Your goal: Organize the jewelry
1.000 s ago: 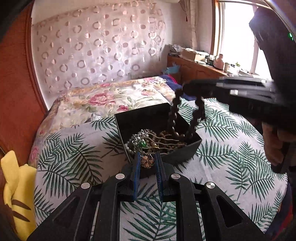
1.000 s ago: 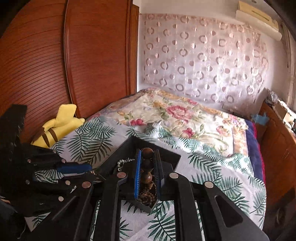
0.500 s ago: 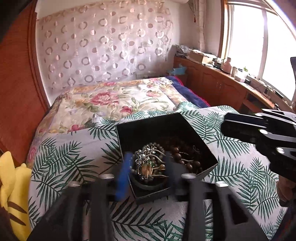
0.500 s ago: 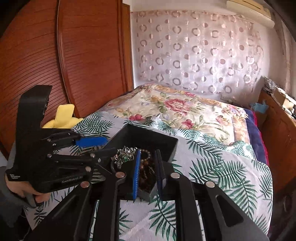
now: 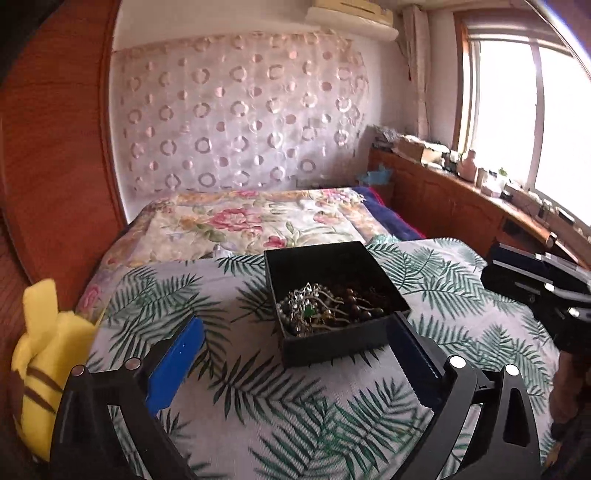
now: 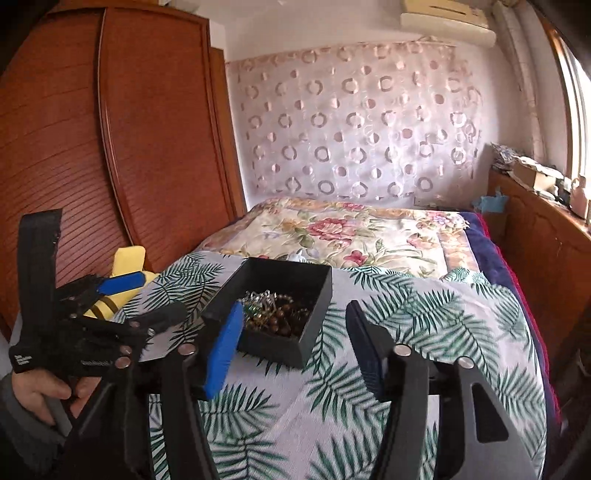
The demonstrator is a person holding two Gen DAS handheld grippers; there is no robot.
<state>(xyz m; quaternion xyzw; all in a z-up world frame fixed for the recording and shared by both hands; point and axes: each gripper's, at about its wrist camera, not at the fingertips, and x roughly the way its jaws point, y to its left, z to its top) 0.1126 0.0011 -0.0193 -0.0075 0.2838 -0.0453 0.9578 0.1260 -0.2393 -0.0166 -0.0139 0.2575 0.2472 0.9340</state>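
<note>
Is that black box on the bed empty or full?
Neither: the lidless black box holds a tangle of jewelry across its floor, well below the rim.

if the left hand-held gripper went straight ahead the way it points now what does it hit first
Most likely the near wall of the black jewelry box, which sits straight ahead of the open left hand-held gripper; depth is hard to judge.

Bedding: palm-leaf sheet (image 5: pixel 295 406) covers the near half of the bed; floral quilt (image 5: pixel 240 221) lies at the far end.
Plush: yellow toy with brown stripes (image 5: pixel 40 354) at the bed's left edge, against the wooden wardrobe (image 6: pixel 92 147).
Wall: sheer curtain with ring pattern (image 5: pixel 240 110); air conditioner (image 6: pixel 447 18) above.
Right side: cluttered wooden sideboard (image 5: pixel 461 192) under the window (image 5: pixel 517 103).
</note>
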